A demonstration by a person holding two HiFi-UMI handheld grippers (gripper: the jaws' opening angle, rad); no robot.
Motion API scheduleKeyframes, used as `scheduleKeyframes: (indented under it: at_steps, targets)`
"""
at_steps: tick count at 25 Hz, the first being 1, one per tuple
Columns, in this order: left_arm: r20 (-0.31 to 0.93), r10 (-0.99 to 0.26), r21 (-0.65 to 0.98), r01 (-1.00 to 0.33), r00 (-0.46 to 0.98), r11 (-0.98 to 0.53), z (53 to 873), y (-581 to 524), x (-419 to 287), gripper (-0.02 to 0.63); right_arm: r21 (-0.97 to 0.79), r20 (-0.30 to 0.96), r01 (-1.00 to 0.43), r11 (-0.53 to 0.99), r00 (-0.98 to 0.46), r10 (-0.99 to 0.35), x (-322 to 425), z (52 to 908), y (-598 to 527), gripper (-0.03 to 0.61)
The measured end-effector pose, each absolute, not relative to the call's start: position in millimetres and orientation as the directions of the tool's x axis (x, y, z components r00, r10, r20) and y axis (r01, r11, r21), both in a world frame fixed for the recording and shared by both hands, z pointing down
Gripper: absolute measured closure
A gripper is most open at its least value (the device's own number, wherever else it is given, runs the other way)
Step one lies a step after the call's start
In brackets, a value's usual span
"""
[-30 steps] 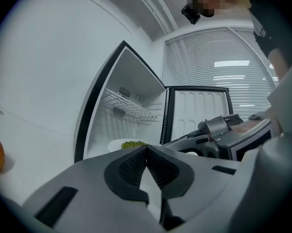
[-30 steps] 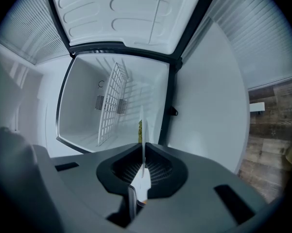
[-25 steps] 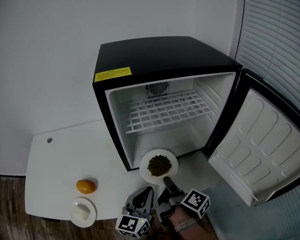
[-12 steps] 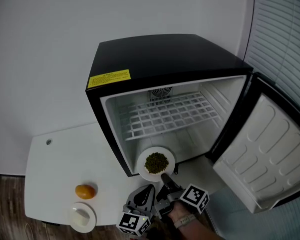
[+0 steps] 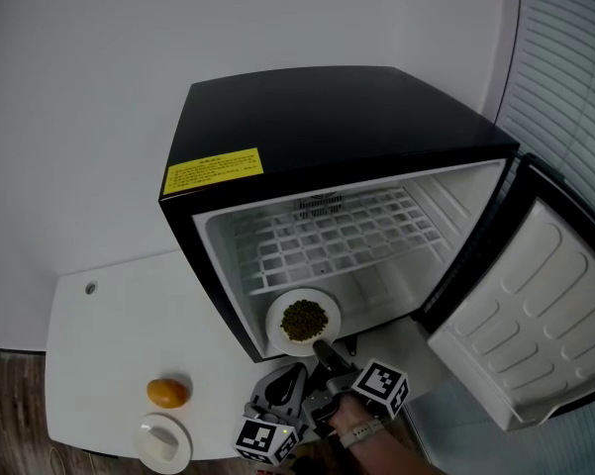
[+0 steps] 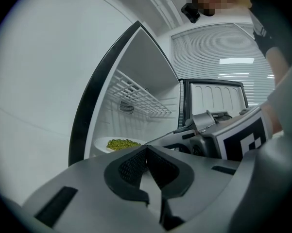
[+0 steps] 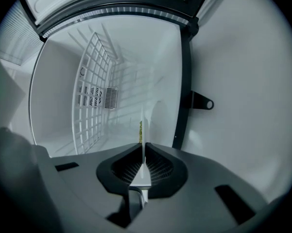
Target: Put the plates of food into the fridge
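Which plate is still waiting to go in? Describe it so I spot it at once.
Find the black fridge standing open on the white table. At the table's near left corner, just in front of an orange fruit, lies a small plate. Unlike the plate of green food at the fridge mouth, it holds something white.

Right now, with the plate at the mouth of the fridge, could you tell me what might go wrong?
The right gripper pinches the plate only at its near rim, so it could tip and spill the green food. The plate is at the front edge of the fridge and might catch there. The left gripper, close beside, could bump it.
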State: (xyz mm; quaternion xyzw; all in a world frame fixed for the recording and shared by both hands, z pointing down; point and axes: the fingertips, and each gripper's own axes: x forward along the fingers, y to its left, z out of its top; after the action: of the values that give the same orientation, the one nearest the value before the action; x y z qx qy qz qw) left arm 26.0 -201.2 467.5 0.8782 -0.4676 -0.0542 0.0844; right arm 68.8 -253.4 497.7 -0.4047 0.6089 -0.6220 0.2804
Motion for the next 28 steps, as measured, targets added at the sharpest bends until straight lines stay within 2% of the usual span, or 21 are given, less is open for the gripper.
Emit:
scheduleKeyframes:
  at_steps: [28]
  targets:
    - [-0.014,-0.844,0.213,-0.823,0.536,-0.526,477,-231,11,0.606,-0.979,0.195,-0.159,-0.127,-0.545,-0.816,49,510,-305,0.56]
